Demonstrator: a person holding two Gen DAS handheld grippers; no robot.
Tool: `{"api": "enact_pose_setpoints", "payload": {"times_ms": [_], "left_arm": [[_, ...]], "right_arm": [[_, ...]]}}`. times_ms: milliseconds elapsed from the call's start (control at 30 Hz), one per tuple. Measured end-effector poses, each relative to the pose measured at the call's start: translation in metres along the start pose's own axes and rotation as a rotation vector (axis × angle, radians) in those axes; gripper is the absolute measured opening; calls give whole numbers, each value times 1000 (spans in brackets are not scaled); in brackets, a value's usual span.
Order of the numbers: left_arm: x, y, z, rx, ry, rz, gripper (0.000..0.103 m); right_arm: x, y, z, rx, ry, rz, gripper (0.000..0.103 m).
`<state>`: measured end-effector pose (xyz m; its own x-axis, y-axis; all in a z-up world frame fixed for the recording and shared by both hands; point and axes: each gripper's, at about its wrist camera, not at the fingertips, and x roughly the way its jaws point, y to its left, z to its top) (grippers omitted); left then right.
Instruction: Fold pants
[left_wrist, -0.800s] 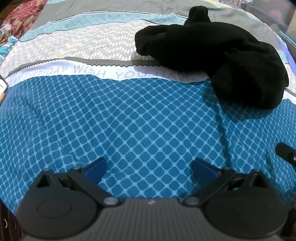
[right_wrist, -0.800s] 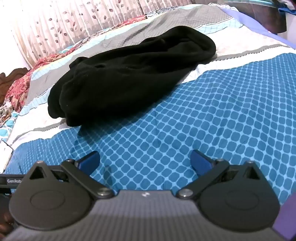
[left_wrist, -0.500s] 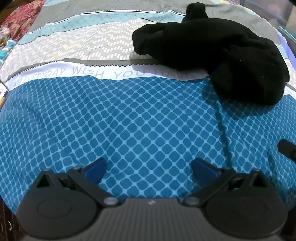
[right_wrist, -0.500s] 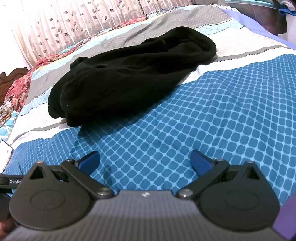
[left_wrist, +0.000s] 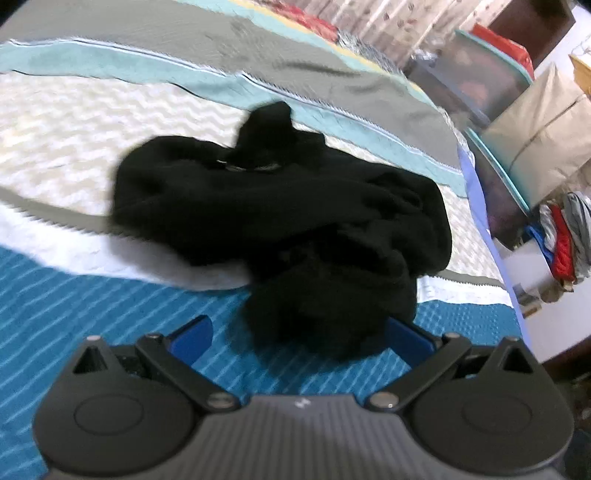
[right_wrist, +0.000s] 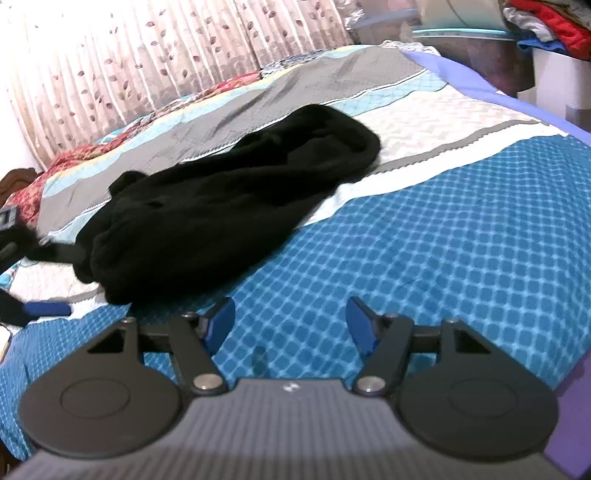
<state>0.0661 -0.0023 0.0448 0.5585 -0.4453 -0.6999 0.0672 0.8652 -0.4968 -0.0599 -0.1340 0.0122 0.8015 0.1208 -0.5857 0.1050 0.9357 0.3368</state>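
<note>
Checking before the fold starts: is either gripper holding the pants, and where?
Nothing is held: left gripper open around the black pants, right gripper open over the bedspread.

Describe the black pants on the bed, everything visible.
The black pants lie unfolded in a crumpled, elongated heap on the patterned bedspread, across its pale and blue bands. The fabric looks soft and matte. The heap's near end lies between the fingers of the open left hand-held gripper; actual contact is unclear.
</note>
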Motion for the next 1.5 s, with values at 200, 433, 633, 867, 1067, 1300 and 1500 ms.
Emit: {"api": "enact_pose_setpoints", "payload": {"times_ms": [200, 433, 633, 867, 1067, 1300, 1500], "left_arm": [[25, 22, -16, -64, 64, -22, 27], [-104, 84, -82, 118, -162, 23, 26], [-222, 183, -162, 56, -202, 116, 26], [-260, 205, -180, 144, -161, 111, 46], [-324, 235, -148, 216, -404, 155, 67], [-242, 187, -78, 420, -330, 148, 101], [-169, 171, -39, 265, -205, 82, 90]], "right_arm": [[-2, -3, 23, -41, -24, -8, 68], [7, 55, 69, -277, -106, 128, 68], [28, 86, 74, -322, -92, 215, 68], [39, 96, 70, -355, -60, 159, 68], [47, 70, 105, -375, -119, 74, 69], [85, 73, 133, -345, -110, 79, 72], [161, 94, 158, -451, 25, 79, 81]]}}
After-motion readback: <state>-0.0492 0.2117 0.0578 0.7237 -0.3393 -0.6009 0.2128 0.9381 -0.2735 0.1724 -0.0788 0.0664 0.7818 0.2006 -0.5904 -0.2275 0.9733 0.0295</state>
